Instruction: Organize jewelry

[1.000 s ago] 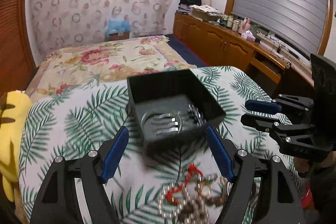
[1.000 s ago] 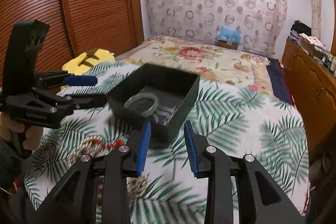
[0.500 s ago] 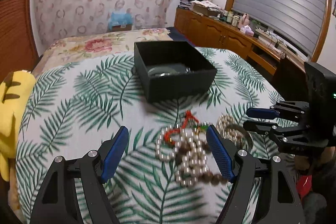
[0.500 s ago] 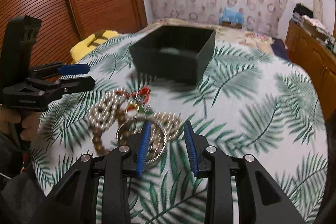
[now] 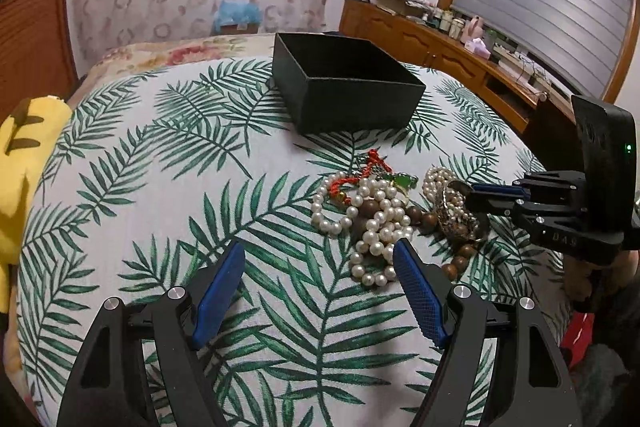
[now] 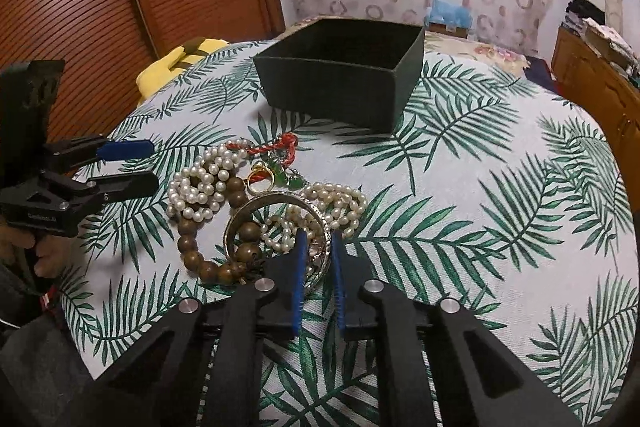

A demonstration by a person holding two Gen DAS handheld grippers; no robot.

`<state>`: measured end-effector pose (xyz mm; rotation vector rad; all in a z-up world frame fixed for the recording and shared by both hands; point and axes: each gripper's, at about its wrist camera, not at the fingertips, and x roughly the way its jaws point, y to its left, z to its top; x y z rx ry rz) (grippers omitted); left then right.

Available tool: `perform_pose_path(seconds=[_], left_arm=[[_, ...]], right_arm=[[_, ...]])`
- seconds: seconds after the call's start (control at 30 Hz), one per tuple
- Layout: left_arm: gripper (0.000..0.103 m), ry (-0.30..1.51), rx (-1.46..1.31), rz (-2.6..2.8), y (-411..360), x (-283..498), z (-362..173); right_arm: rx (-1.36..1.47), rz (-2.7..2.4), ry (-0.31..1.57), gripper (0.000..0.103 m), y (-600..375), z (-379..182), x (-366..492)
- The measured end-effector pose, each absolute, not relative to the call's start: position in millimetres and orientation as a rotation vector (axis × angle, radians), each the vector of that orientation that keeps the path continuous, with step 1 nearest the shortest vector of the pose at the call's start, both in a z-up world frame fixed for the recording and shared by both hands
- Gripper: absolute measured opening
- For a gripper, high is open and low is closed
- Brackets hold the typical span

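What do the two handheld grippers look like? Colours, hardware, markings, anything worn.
Both are matte black plastic. The left gripper has blue cross-hatched pads and silver pivot bolts. The right gripper matches: blue pads, silver bolts. Seen from the left wrist, its upright block carries a green light and faint lettering I cannot read. The hands on the grips are too dim to tell sleeves.

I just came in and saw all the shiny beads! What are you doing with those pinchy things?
A person is sorting jewelry on a leaf-print cloth with a gripper in each hand. The right gripper has just been closing on the rim of a metal bangle in the tangled pile, beside pearl strands and wooden beads. The left gripper is open, just short of the pearls. The black box stands behind the pile.
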<state>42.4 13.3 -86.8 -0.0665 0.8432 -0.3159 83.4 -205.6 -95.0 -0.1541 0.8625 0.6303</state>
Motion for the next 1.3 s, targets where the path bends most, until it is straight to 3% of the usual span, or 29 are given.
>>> perform_pose_path(seconds=[0.07,0.13,0.4,0.63,0.7,1.3], left_arm=[[0.073,0.844,-0.080,-0.331,11,42,-86],[0.070,0.838,-0.088,-0.348,8,41,-84],[0.036,0.869,-0.095,-0.397,-12,51,-86],[0.020,0.868,-0.109,-0.396,-22,55,-85],[0.007,0.848,-0.084,-0.382,-25,51,-80],[0.007,0.676,-0.003,-0.320,-14,40,-17]], right_arm=[[-0.140,0.616,0.841,0.005,-210,-91,81],[-0.139,0.600,0.826,0.005,-212,-89,79],[-0.063,0.587,0.810,0.004,-227,-94,72],[-0.060,0.596,0.804,0.004,-229,-96,69],[-0.063,0.597,0.800,0.004,-229,-96,68],[-0.096,0.605,0.773,0.004,-223,-80,71]])
